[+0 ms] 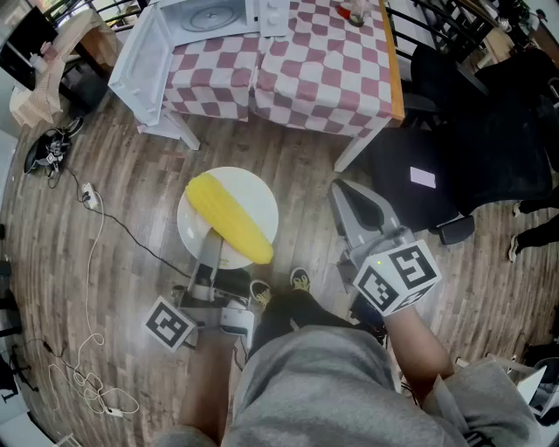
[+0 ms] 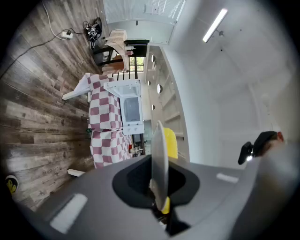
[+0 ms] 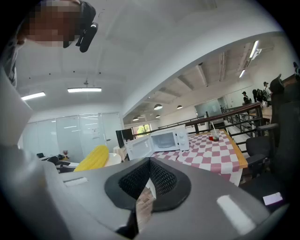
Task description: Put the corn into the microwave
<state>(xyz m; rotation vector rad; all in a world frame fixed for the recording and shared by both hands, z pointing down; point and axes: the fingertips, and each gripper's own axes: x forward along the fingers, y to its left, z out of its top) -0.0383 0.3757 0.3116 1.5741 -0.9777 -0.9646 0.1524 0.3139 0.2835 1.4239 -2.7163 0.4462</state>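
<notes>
The left tool (image 1: 208,244) is clamped tight on the near edge of a white plate (image 1: 255,199), holding it out roughly level in front of the person. The corn (image 1: 229,218) lies lengthwise across that plate, one end reaching over the rim on the tool's side. The right tool (image 1: 349,199) is held out beside it, a little apart from the plate, with its jaws drawn together and nothing between them.

Beyond both tools there is bare wooden floor (image 1: 131,175), and then the bench (image 1: 323,70) under its red-and-white checked cloth. The microwave (image 1: 214,16) stands at the bench's left end, with its door (image 1: 144,61) swung wide open.

As I read it, the job is about halfway done. The corn is picked up and the microwave stands ready. What is left is to carry the plate across to the bench, slide it in through the opening, let go, and perhaps shut the door.
</notes>
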